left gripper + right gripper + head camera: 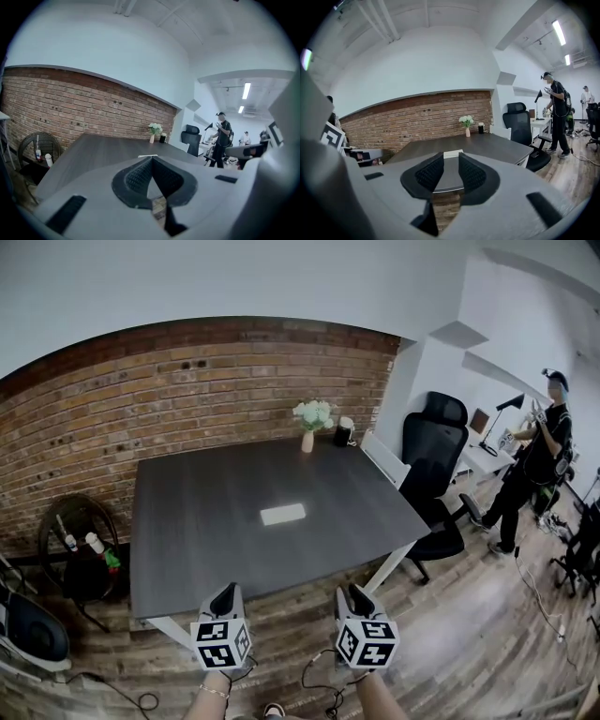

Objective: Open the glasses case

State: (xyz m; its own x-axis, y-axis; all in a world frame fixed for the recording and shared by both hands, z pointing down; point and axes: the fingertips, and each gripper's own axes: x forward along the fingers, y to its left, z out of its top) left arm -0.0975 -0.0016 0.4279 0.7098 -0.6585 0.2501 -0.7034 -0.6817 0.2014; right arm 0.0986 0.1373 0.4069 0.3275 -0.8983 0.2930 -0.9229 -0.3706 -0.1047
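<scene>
We held the left hand-held gripper (151,159) just short of the tabletop's (187,521) near edge. Its jaws met at the tips and nothing was between them. The right hand-held gripper (446,161) was beside it, level with it and apart from it. Its jaws stood well apart and were empty, with only the tabletop showing through the gap. Neither touched anything.

The case (283,514), white and flat, lay closed near the middle of the dark tabletop, well ahead of both, with bare surface all round it. At the far edge, toward the far right corner, we saw a vase (311,423) of pale flowers standing upright, with a dark cup (343,432) just beside it on the right.

A brick wall (141,399) ran behind the far edge. Off the left edge a round wicker stand (75,540) held bottles. A black chair (436,465) stood beyond the right edge. Farther off, a person (534,465) stood by a white desk.
</scene>
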